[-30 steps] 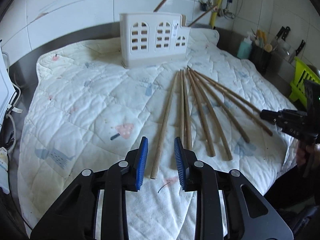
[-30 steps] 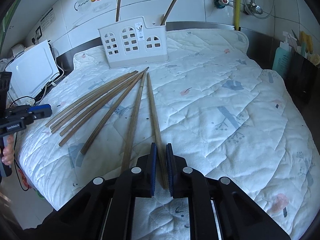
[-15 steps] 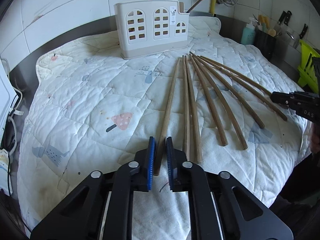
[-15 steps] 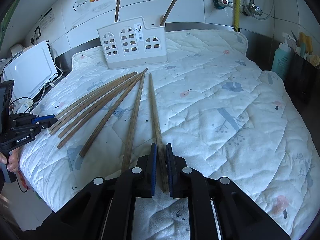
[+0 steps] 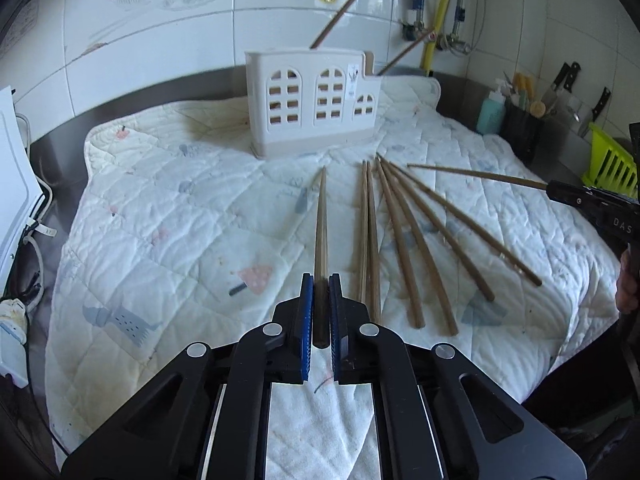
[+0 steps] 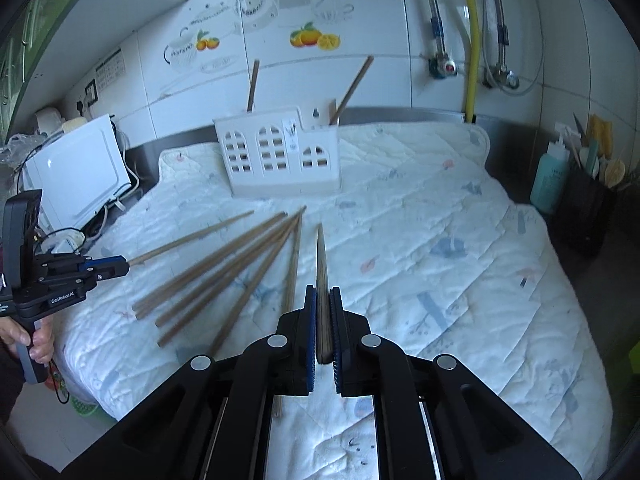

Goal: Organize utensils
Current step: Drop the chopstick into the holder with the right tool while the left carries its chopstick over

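I have a chopstick clamped in each tool. The left gripper (image 5: 319, 308) has its fingers pinched on the thick end of one chopstick (image 5: 321, 224), which runs up the middle of the left view with its tip off the cloth. The right gripper (image 6: 324, 320) grips another chopstick (image 6: 321, 264) the same way in the centre of its own view.

By my reckoning the job is early. Two chopsticks (image 6: 253, 84) already lean out of the white utensil holder (image 5: 314, 106) in the upper middle of the frame. Five loose chopsticks (image 5: 404, 240) lie fanned on the cloth, right of centre in the left view. Those and the two I carry have yet to go in.

The bench is covered by a quilted white pad (image 5: 168, 216) with small printed figures, rumpled and slightly stained. Behind it is a tiled wall (image 6: 360, 8) with fruit decals and a yellow pipe (image 6: 472, 40). A white appliance (image 6: 76, 176) stands at the left, and a dark caddy (image 6: 584, 208) and a bottle at the right edge. A green rack (image 5: 610, 164) shows at the right of the left view.
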`<state>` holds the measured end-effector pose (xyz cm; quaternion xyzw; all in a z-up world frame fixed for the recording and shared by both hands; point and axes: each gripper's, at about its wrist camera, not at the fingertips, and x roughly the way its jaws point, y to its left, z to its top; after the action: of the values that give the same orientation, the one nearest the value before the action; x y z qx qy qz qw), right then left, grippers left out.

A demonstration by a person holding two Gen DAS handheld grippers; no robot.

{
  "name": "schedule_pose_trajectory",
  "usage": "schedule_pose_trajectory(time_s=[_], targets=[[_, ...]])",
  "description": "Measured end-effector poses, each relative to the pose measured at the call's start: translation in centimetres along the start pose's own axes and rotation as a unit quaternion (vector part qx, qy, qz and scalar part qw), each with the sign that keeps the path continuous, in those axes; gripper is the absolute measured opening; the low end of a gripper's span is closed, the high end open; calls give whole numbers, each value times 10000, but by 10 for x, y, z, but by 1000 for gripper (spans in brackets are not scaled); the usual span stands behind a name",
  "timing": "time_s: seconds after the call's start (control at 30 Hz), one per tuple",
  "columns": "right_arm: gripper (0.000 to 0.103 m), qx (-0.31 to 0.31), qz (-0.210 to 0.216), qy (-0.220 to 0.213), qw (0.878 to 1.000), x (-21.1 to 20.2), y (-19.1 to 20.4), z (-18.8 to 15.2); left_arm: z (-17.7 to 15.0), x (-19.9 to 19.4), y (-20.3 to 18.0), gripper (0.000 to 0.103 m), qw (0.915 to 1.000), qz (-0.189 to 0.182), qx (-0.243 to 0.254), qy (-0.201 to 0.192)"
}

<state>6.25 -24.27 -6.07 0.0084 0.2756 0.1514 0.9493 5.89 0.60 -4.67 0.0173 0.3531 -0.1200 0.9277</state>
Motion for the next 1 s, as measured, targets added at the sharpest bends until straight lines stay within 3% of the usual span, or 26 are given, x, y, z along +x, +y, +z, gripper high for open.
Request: schedule_pose_trajectory(time_s=[0.33, 0.67, 1.0], targets=[[6, -117, 146, -369, 9991, -17, -10, 74, 30, -18, 13, 6, 9987, -140, -268, -410], [6, -476, 320, -728, 9957, -26, -10, 183, 57, -24, 23, 6, 9963, -226, -468, -688], [6, -649, 271, -192, 9973, 34, 3, 246, 89, -23, 34, 6, 9938, -266, -568, -913]])
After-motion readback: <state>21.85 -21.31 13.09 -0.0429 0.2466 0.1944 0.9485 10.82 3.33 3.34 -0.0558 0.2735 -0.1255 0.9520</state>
